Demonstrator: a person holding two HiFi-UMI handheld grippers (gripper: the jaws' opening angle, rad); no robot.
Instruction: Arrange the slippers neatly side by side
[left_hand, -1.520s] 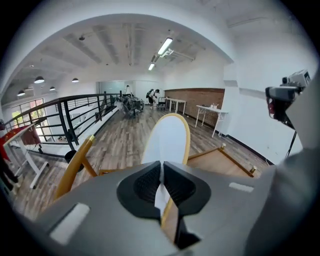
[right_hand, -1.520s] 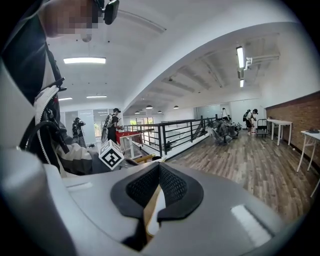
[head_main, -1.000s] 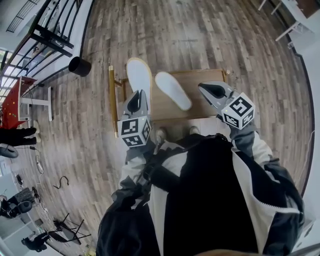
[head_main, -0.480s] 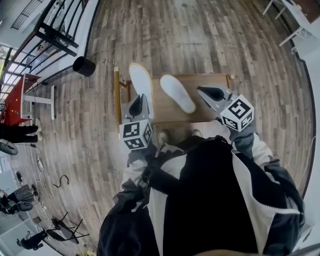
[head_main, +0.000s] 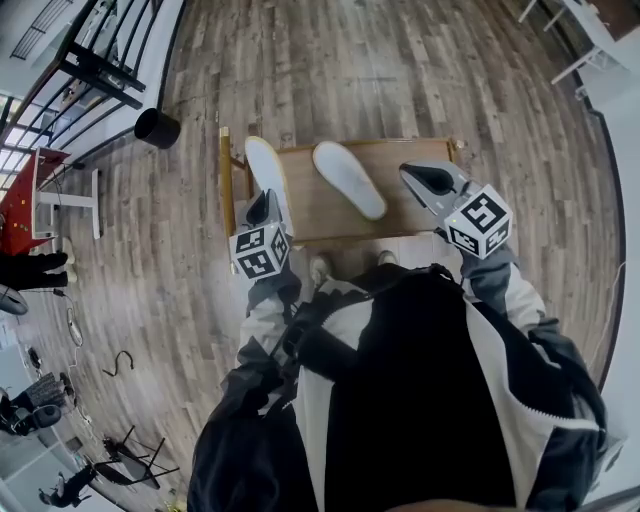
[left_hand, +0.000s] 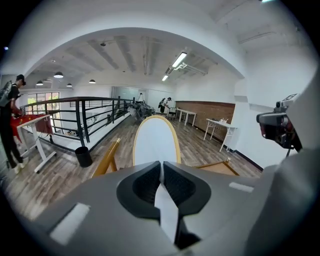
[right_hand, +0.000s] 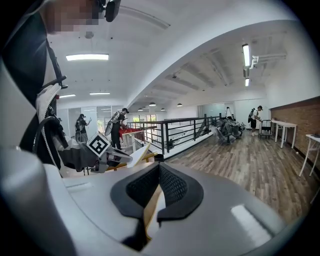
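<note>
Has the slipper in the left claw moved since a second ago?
Yes. The slipper pulled back: its toe, earlier past the table's far edge, now lies level with it.

Loft workspace: black railing (left_hand: 85, 119), white desks (left_hand: 220, 122), ceiling strip lights (left_hand: 179, 60), wood floor (head_main: 400, 60).

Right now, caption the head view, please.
Left gripper grips one white slipper at the table edge; second slipper lies mid-table.

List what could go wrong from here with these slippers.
1. The left gripper pinches only one end of the held slipper; it may slip out.
2. That slipper hangs near the left edge of the table; released there, it might fall off.
3. The second slipper lies askew, so the pair could end crooked.
</note>
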